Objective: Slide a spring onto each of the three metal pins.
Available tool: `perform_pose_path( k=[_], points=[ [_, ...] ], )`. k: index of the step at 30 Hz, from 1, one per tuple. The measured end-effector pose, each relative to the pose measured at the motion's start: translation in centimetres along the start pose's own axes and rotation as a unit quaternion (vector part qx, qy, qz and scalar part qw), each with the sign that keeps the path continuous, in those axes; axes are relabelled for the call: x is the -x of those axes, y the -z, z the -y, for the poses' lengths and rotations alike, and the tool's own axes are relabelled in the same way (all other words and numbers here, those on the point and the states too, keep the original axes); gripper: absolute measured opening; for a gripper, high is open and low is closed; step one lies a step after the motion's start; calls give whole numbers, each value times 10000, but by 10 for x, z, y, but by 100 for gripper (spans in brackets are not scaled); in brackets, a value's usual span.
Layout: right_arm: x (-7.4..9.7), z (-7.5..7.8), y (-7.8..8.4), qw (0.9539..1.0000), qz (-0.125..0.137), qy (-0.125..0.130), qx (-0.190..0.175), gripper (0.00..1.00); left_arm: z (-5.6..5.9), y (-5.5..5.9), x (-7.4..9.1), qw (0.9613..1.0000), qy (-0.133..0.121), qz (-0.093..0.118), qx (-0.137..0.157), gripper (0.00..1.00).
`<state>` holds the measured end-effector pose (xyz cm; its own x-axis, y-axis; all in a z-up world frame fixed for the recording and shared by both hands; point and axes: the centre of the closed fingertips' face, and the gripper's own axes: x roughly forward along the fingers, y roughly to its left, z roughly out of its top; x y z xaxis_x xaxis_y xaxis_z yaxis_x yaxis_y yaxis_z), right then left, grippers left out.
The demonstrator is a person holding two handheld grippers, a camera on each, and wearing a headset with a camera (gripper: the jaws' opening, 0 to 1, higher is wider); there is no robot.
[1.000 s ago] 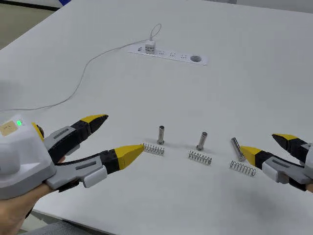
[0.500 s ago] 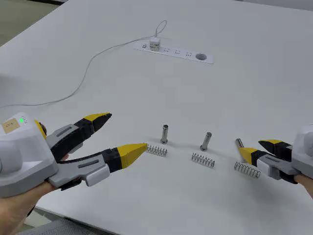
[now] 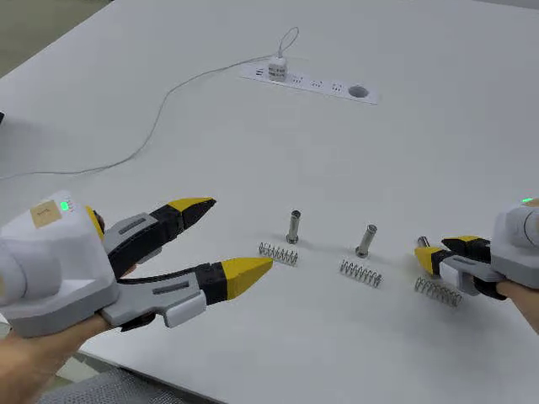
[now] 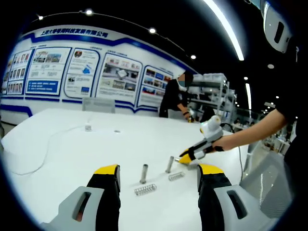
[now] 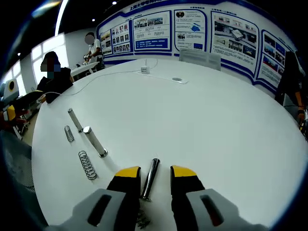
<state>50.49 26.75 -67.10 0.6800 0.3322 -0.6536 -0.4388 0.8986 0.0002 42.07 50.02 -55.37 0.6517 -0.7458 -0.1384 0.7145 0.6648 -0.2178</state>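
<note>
Left gripper (image 3: 240, 233) hangs spread wide above the surface (image 3: 404, 151). Three springs (image 3: 278, 253) — light, squashy — lie just in front of the pins (image 3: 293, 226). Right gripper (image 5: 155, 170), jaws narrowly apart and seemingly untouching, straddles the rightmost pin (image 5: 149, 177) (smooth steel, probably slippery): pinch mid-shaft.

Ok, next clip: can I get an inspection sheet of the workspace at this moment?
Surface: white table, smooth.
Job's things: left pin and middle pin upright; right pin between the right tool's jaws. The left spring, middle spring and right spring lie loose, none on a pin.
Clutter: nothing seen.
Grippers: left tool open, holding nothing, near the left spring. Right tool open, jaws either side of the right pin.
Cables: power strip with white plug; thin cable runs off leftward.
Surroundings: poster wall, people in the background.
</note>
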Motion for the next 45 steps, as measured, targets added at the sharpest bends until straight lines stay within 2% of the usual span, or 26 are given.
perform_pose_path(
  k=[6,9,12,16,18,22,24,28,31,39,45],
  points=[
    [-9,0,-2,9997,-210,96,72,22,-4,0,1,10000,-57,8,27,65],
    [-8,-1,3,9993,-359,103,7,20,-6,0,1,9999,-91,10,42,65],
    [-9,2,2,9992,-354,155,-27,18,-6,-1,1,9999,-96,34,68,64],
    [-10,1,2,9985,-442,148,-275,12,-6,-1,1,9999,-99,22,51,64],
    [-11,0,2,9983,-503,159,-229,11,-5,0,1,10000,-89,6,38,64],
    [-11,-1,3,9976,-573,155,-362,10,-3,1,1,10000,-64,-25,13,64],
    [-11,-1,2,9978,-594,176,-249,9,-3,2,1,10000,-48,-43,16,64],
    [-12,2,2,9967,-675,213,-396,8,0,0,0,10000,9,0,52,64],
    [-11,3,3,9963,-731,220,-394,8,-1,3,1,9999,-20,-105,-31,63],
    [3,7,-4,9972,-559,275,-420,8,0,-1,1,10000,-33,-22,-67,64],
    [15,6,-10,9982,-372,258,-386,8,1,1,1,9999,-41,-83,-96,64]
  ],
)
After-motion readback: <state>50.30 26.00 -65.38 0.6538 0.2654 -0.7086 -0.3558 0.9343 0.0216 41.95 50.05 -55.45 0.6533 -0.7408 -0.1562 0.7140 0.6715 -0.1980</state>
